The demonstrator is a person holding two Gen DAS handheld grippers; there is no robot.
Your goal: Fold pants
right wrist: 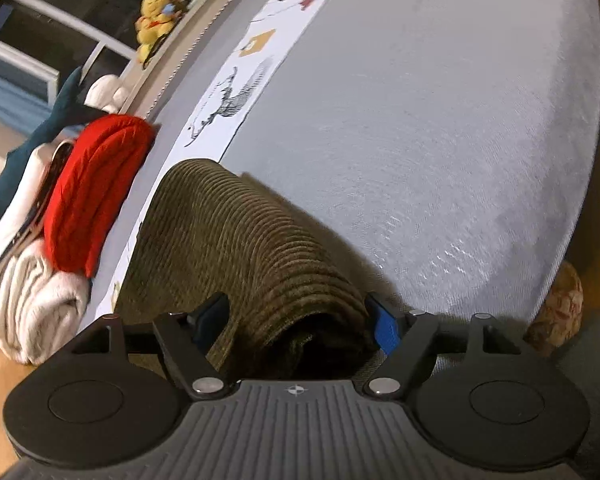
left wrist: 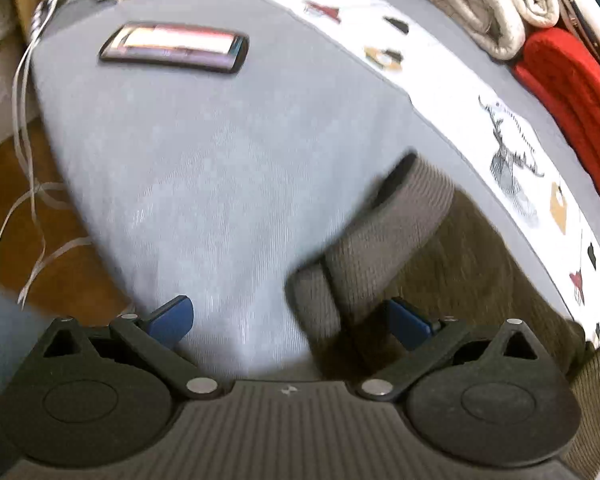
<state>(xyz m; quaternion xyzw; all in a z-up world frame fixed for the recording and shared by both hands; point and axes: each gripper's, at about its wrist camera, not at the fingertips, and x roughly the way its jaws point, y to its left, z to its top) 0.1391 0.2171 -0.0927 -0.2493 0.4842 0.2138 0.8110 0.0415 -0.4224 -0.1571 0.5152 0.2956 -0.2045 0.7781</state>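
Right claw (right wrist: 296,320) spread wide, straddling a raised fold of olive-brown corduroy pants (right wrist: 236,240) running away toward upper left. Left claw (left wrist: 290,318) spread, empty, pants' ribbed cuff just ahead-right.

Your corduroy pants, bunched on the grey sheet

You have the pants (right wrist: 236,240) lying on the grey bed surface, olive-brown ribbed corduroy, thickly gathered rather than flat. In your right wrist view they rise as a rounded hump, the ribs curving over it, with the near end dropping into a dark fold close to the camera. In your left wrist view the pants (left wrist: 388,240) show a paler ribbed band, doubled over and tilted, with darker cloth spreading to its right.
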